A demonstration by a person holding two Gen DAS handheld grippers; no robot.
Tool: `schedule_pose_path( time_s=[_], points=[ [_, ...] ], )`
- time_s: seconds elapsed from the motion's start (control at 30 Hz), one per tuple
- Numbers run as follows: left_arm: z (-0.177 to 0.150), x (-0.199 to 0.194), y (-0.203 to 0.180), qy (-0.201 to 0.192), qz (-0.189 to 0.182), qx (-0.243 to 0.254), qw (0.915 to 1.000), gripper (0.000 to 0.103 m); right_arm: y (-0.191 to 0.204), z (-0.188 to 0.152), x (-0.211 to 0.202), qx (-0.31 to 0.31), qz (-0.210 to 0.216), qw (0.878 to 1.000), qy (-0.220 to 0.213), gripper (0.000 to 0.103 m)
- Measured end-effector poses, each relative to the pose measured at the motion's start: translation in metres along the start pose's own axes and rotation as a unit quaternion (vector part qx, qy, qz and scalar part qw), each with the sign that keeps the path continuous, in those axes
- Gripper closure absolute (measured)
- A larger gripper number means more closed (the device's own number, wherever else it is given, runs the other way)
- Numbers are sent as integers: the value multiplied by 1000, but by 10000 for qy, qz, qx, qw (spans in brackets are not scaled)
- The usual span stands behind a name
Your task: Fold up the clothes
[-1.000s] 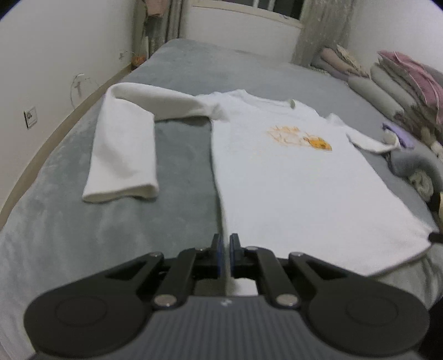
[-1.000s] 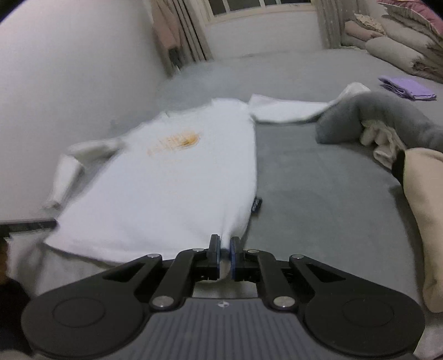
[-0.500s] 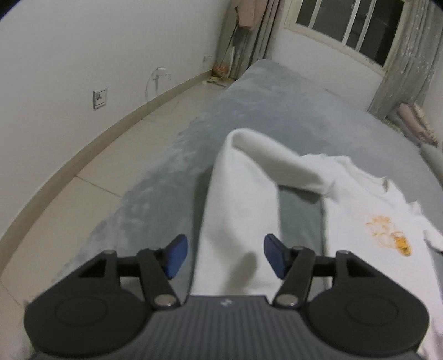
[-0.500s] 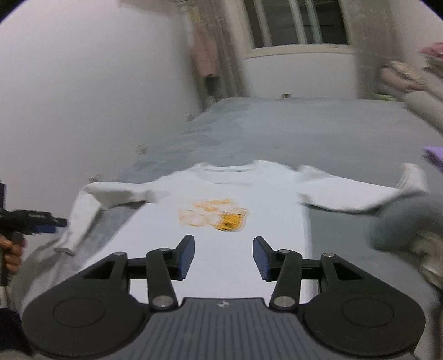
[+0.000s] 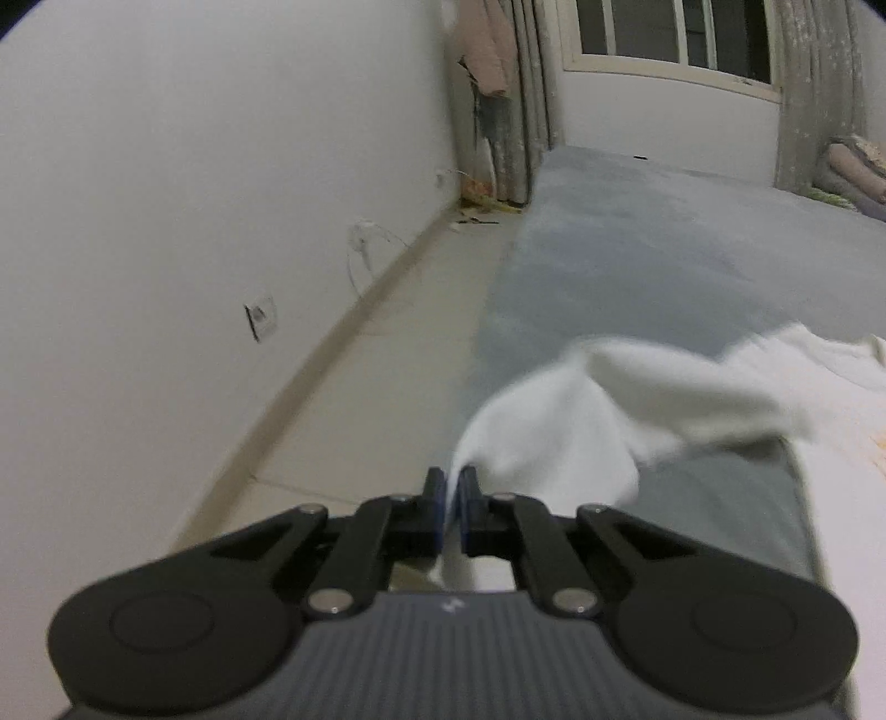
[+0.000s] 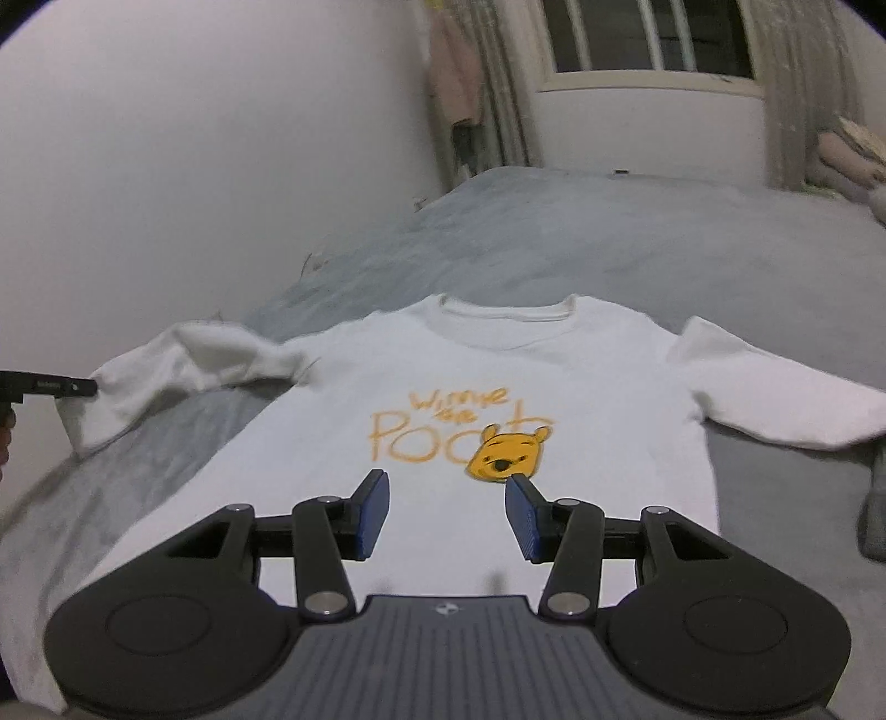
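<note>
A white long-sleeved sweatshirt (image 6: 498,376) with an orange bear print lies face up on the grey bed (image 6: 609,232). My left gripper (image 5: 452,482) is shut on the cuff end of the shirt's left sleeve (image 5: 554,437) and lifts it off the bed; the same gripper shows at the left edge of the right wrist view (image 6: 83,386) at that sleeve (image 6: 183,365). My right gripper (image 6: 446,498) is open and empty, hovering above the shirt's lower front, below the print. The other sleeve (image 6: 775,399) lies spread to the right.
A white wall (image 5: 194,221) and a strip of floor (image 5: 398,343) run along the bed's left side. A window (image 6: 642,39) and curtains stand behind the bed. Folded bedding (image 5: 853,166) is piled at the far right.
My left gripper moved to the left sleeve, opened, then shut on its cuff and raised it. My right gripper let go of the hem, opened and rose over the shirt's front.
</note>
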State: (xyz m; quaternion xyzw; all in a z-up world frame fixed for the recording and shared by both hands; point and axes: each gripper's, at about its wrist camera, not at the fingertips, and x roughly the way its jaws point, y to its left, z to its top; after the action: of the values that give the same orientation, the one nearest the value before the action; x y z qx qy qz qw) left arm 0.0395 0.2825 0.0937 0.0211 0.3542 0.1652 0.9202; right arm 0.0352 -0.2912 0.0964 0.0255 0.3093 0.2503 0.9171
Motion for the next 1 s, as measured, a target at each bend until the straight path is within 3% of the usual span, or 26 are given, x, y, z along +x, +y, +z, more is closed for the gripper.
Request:
schedule_pose_path(
  time_s=[0.07,0.17,0.4,0.47,0.53,0.7,0.9,1.0],
  points=[
    [15,17,18,104,150,85,9998,99,-1,0,0,-28,-48,10000,-7,57],
    [18,40,44,451,3,-135,9989,99,2,-1,4,-88,-38,9999,38,57],
    [10,27,81,427,-366,-686,9961,99,-5,3,5,57,-135,9999,-84,57],
    [9,20,77,389,-424,-710,9958,96,-4,3,7,38,-115,9999,-46,57],
    [11,10,71,252,-659,-753,9947,81,-1,0,10,-14,-62,10000,11,57],
    [15,6,20,237,-1129,-707,9908,62,5,-2,14,-83,-36,9999,75,57],
    [18,27,-98,363,-1264,-352,9907,53,11,-6,20,-189,-59,9997,138,56],
    [23,42,-140,362,-1244,-221,9913,53,7,-6,19,-185,-102,9997,147,56]
  ],
)
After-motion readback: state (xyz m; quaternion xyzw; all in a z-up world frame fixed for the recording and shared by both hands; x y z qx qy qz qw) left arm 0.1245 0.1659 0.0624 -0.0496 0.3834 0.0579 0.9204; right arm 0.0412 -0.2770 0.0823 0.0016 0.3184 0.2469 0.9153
